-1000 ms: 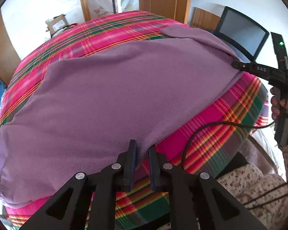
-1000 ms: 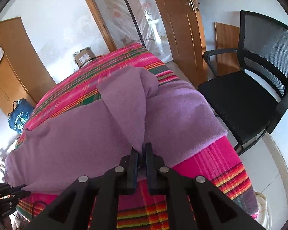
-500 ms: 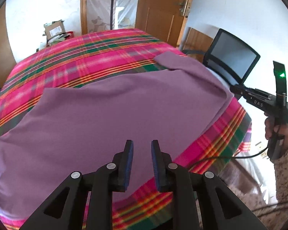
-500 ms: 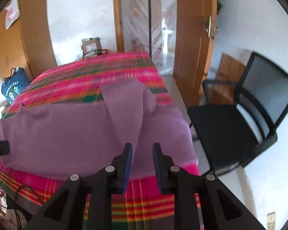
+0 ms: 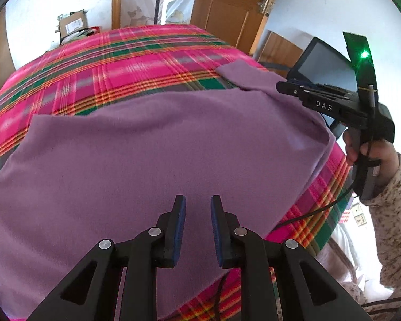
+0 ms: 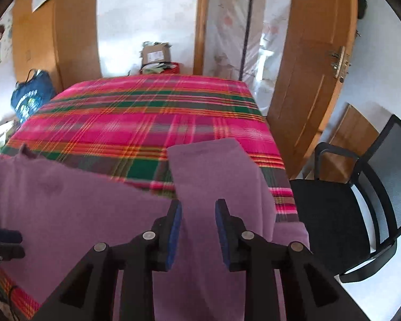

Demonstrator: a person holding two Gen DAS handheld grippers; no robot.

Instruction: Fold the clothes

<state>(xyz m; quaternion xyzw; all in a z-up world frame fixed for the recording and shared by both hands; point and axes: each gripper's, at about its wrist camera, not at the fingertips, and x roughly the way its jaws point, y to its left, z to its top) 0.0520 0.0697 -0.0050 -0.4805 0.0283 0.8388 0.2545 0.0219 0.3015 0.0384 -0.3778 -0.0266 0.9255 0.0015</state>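
Left wrist view: left claw (image 5: 197, 208) has its jaws apart with a narrow gap, nothing between the blue pads, hovering over the near part of one purple garment (image 5: 152, 155). Garment lies spread flat across the near half of the bed (image 5: 136, 53), near edge hanging over the bed side. One sleeve (image 5: 243, 77) lies folded over onto the body at the far right corner. Right claw (image 5: 286, 87) shows at the right edge, "DAS" printed on its side, green LED lit, held by the person's right hand (image 5: 366, 147) in a speckled sleeve; it sits above the garment's right end, and from this angle I cannot tell its jaw gap.

Right wrist view: right claw (image 6: 197, 211) jaws are apart, narrow gap, empty, above the purple garment (image 6: 74, 208) where the sleeve (image 6: 216, 171) crosses it. Left claw tip (image 6: 5, 236) pokes in at the left edge.

Counts: one garment, one bed, two claws, one office chair (image 6: 361, 208), one cardboard box (image 6: 156, 54), one blue bag (image 6: 30, 97).

Surface: bed covered in pink, green and orange plaid. Room: white walls, wooden door (image 6: 315, 75) with metal handle, wooden frames, black mesh chair right of the bed, box beyond the far edge, bag at the far left.
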